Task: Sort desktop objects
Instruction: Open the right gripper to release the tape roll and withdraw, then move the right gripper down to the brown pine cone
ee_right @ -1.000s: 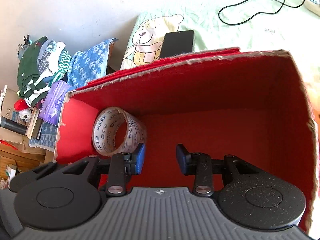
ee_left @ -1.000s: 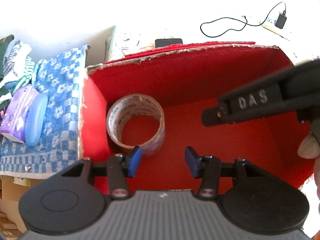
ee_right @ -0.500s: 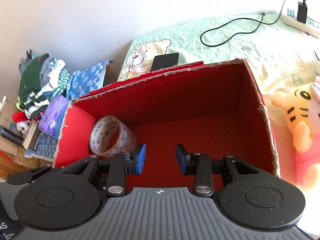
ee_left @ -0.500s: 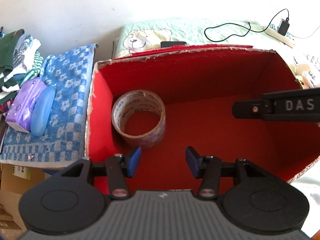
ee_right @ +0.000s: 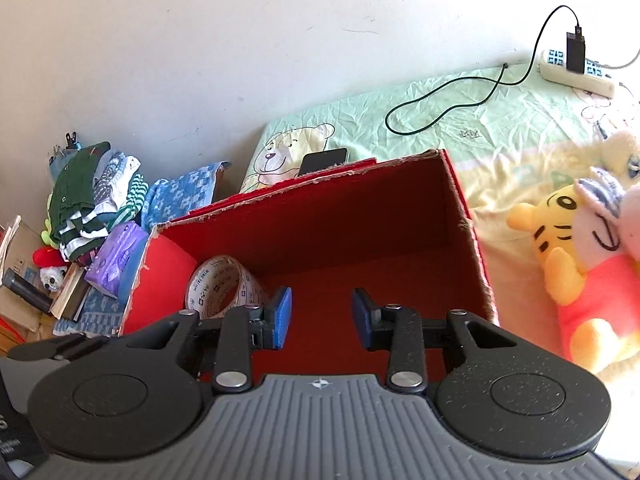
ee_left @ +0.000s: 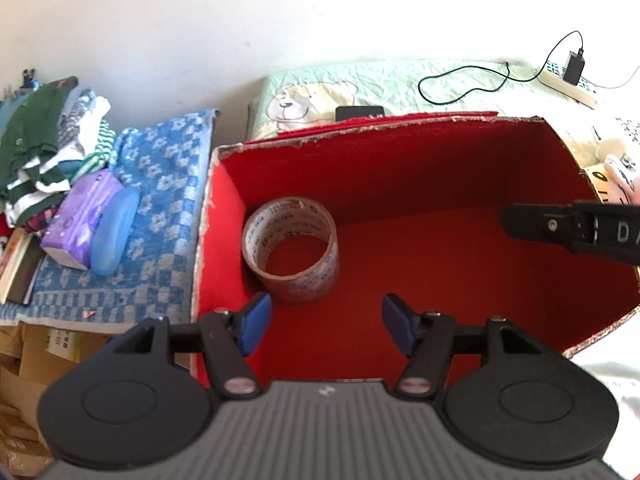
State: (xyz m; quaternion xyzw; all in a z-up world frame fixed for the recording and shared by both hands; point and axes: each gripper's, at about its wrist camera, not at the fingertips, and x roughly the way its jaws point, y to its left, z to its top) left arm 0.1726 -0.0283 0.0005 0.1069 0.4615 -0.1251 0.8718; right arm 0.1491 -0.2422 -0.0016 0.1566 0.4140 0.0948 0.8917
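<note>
A roll of clear printed tape lies in the left corner of an open red box. My left gripper hovers above the box's near edge, just right of the roll; its jaws are opening and nothing is between them. The right gripper's arm reaches in from the right of that view. In the right wrist view my right gripper hangs over the red box, jaws a little apart and empty, with the tape roll to its lower left.
Left of the box a blue patterned towel carries a purple tissue pack and a blue case, beside folded clothes. Behind the box lie a phone, a black cable and a power strip. Plush toys sit to the right.
Both grippers pulled back and up from the box, so more of the room shows. The left jaws spread wider. The right gripper's arm slid rightward in the left view. The tape roll stayed put.
</note>
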